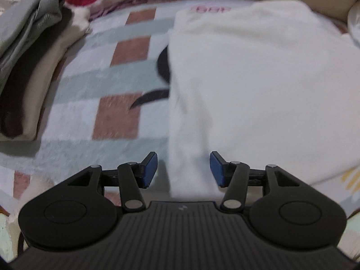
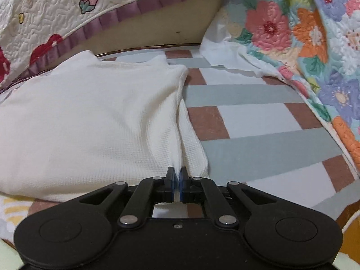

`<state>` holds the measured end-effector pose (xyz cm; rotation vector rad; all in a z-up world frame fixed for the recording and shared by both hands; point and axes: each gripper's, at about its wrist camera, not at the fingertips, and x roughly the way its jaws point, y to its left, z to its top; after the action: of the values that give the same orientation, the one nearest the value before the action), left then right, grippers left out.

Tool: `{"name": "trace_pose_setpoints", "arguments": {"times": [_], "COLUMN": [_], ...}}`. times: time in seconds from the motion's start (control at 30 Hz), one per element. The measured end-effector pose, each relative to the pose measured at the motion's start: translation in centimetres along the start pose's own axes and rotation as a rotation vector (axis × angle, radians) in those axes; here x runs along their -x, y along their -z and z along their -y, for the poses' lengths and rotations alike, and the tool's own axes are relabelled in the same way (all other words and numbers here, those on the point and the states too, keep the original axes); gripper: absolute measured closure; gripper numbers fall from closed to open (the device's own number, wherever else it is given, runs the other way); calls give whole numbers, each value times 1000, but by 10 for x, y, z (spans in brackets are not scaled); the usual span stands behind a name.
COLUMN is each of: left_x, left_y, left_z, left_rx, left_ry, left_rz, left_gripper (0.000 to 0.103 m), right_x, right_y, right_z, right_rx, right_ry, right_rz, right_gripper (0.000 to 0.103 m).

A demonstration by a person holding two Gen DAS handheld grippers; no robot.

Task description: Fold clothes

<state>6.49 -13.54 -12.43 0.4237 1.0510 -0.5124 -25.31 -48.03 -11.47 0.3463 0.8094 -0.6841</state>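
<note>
Two claws | right claw (image 2: 177, 185) pinches white garment (image 2: 90, 117) edge | left claw (image 1: 183, 168) wide, garment corner between fingers

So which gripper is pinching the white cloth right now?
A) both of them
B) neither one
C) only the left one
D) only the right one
D. The right gripper has its jaws shut on a fold of the white cloth, while the left gripper has its jaws wide apart with nothing held between them.
</note>
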Motion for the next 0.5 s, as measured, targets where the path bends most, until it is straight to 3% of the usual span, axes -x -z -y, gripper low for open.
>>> {"name": "trace_pose_setpoints", "arguments": {"times": [0.13,0.2,0.27,0.33,0.43,0.5], "left_x": [-4,-3,-2,-1,0,1], "left_y": [3,2,1,1,0,-1], "left_z": [-15,-14,-12,-9,-5,-6], "left_rx": [76,56,39,22,-4,-5], "left_ry": [26,-1,-22,-37,-61,-69], "left_rz": [-19,-5,6,13,25,33], "left_gripper": [45,43,41,41,41,41], "right_x": [5,10,18,28,29,24], "right_y": [-2,2,5,10,18,23], "right_z": [14,32,43,46,41,38], "right_rx": [-28,-121,-208,-266,-334,-391], "right_ry": [130,124,50,-25,-134,-189], "right_rz": [-11,-43,-47,-36,-53,-64], "right_gripper": [101,101,92,90,57,57]}}
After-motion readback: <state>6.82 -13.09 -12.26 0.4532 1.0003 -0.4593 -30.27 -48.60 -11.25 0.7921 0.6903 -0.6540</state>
